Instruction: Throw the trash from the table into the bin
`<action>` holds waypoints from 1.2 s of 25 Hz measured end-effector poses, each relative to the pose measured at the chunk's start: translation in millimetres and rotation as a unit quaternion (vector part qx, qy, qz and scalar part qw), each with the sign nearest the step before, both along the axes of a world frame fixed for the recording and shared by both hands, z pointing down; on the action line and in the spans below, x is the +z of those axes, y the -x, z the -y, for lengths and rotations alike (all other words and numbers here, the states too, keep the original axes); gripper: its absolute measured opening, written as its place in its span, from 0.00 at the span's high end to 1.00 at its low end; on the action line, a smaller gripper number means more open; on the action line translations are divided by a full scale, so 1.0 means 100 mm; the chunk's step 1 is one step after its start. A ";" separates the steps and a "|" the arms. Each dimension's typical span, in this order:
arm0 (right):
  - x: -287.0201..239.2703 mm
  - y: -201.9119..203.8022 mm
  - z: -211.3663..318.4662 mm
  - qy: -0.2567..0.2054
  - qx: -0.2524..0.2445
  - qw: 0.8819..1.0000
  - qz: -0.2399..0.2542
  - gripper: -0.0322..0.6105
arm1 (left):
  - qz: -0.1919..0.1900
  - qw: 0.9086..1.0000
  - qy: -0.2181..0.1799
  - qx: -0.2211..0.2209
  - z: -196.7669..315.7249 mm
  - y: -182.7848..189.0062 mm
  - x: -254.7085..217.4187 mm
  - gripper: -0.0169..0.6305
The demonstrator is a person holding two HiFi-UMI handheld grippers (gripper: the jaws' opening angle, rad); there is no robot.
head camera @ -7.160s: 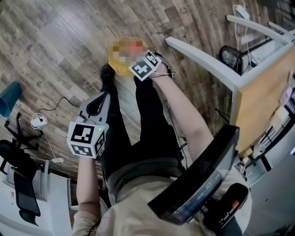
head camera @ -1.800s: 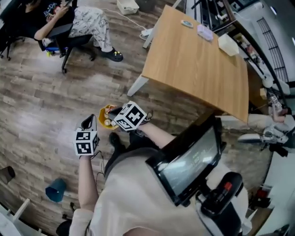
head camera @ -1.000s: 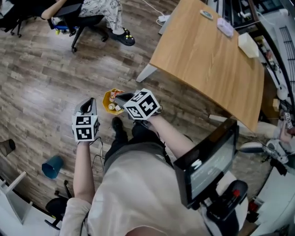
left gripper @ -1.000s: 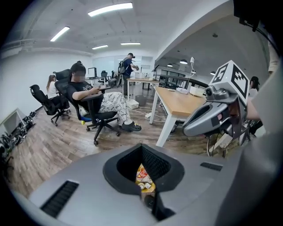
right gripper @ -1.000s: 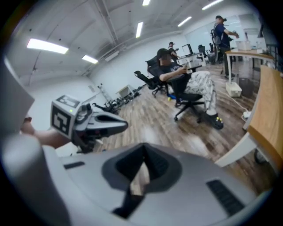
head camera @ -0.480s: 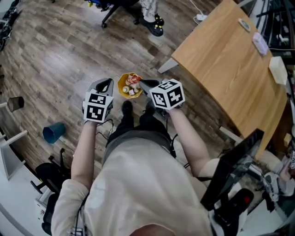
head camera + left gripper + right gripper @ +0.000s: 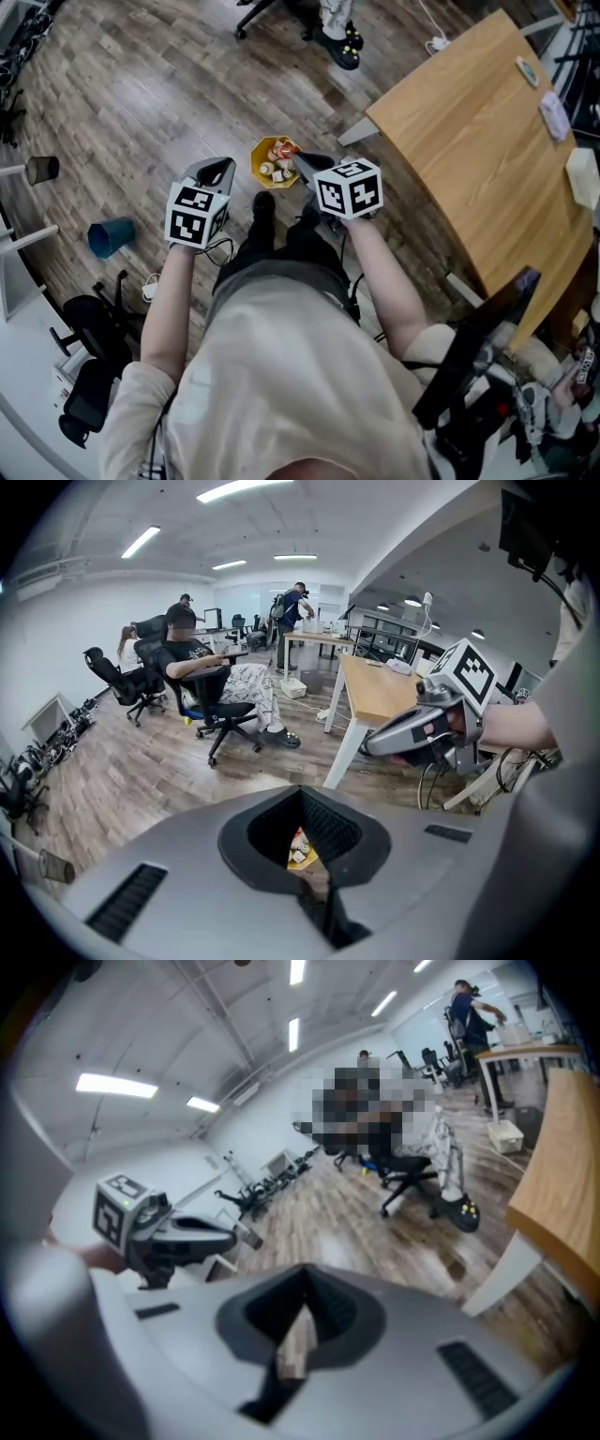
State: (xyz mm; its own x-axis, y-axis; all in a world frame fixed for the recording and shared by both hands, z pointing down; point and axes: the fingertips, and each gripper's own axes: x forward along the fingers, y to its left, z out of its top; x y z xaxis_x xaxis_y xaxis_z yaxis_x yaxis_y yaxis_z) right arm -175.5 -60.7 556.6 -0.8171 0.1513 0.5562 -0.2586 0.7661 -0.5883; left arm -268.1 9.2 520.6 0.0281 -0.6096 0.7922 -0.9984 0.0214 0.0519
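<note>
Yellow bin (image 7: 275, 161) stood on the wooden floor (image 7: 141, 103), just in front of the person's feet and near the corner leg of the tabletop (image 7: 469, 131). Trash (image 7: 277, 167) lay inside it: a small heap of crumpled white and reddish pieces that covered most of the bottom. Single items too small to tell apart.

Left gripper (image 7: 217, 171) was held beside the bin on its left, jaws together, nothing between them. Through its own view the bin (image 7: 300, 847) showed below the jaws, apart from them.

Right gripper (image 7: 302, 166) was at the bin's right rim, jaws together and empty. Contact with the rim could not be told.

Three small things (image 7: 555, 94) lay along the far edge of the tabletop, well apart from the bin.

Blue container (image 7: 110, 236) lay tipped on the floor to the left, a brown cup (image 7: 42, 170) farther off. Contents of both could not be made out.
</note>
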 end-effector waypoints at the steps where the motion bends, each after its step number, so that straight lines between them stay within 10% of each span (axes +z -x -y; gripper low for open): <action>1: 0.00 0.02 -0.02 0.003 -0.003 1.000 0.004 0.94 | 0.001 1.000 0.001 -0.003 -0.03 0.02 0.01 0.94; 30: -0.30 1.20 -1.08 -0.030 0.019 0.999 0.009 0.94 | -0.018 0.994 -0.100 -0.030 -0.96 1.40 0.05 0.94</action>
State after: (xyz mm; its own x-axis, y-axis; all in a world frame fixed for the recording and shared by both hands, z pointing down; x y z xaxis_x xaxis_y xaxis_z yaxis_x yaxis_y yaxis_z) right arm -295.6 47.7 527.0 -0.8312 0.0879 0.5489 -0.2777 0.7897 -0.5470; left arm -408.0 105.5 525.3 0.0131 -0.7562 0.6542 -0.9931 0.0666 0.0969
